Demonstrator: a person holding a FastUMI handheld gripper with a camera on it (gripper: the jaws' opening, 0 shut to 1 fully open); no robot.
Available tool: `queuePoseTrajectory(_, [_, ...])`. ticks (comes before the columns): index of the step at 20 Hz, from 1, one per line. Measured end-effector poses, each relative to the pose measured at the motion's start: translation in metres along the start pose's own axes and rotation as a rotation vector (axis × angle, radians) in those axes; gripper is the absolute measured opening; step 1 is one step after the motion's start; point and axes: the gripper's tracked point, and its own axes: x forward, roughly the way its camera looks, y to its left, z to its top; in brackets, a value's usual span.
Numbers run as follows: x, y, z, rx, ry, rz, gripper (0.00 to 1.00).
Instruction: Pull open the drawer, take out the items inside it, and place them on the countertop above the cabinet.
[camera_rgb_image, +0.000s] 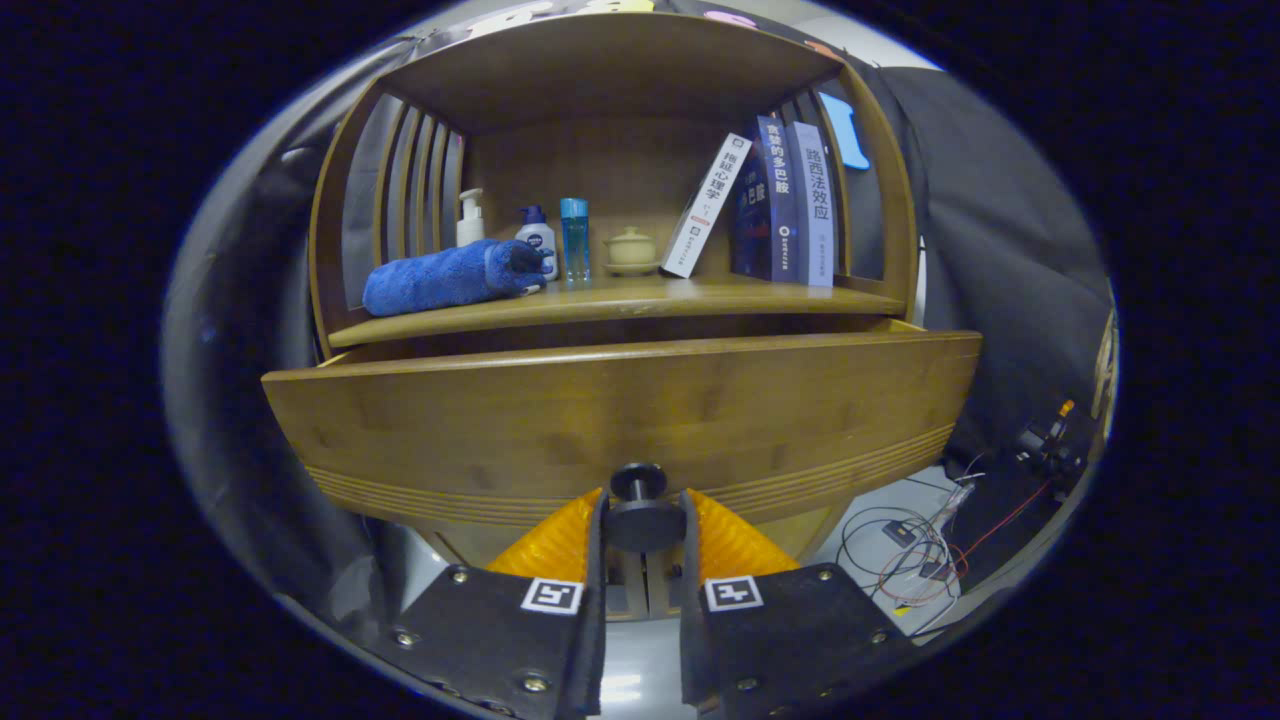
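Gripper (643, 525): both fingers clamped on the drawer knob (640, 510).
Drawer (620, 420): wooden front pulled partly out below the countertop (620, 298).
Countertop: rolled blue towel (450, 277), bottles, books.

The gripper (643, 525) points level and straight ahead, its jaws drawn close together and pressing from both sides on the round drawer knob (640, 508) held between the fingertips.

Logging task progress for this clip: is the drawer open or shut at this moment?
Partly open. The drawer front stands forward of the countertop edge, with a dark gap behind it. The gripper is shut on the knob.
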Motion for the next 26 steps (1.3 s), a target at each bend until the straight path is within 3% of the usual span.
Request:
queuePoseTrajectory(10, [-0.057,-0.009,-0.027,0.000,0.032,-0.027,0.30])
queuePoseTrajectory(17, [-0.061,-0.009,-0.029,0.016,0.021,-0.001,0.30])
queuePoseTrajectory(19, [-0.063,-0.004,-0.026,0.031,0.009,0.031,0.35])
queuePoseTrajectory(22, [-0.074,0.003,-0.001,0.053,-0.075,0.063,0.60])
queuePoseTrajectory(26, [-0.093,0.010,0.051,0.089,-0.208,0.079,0.60])
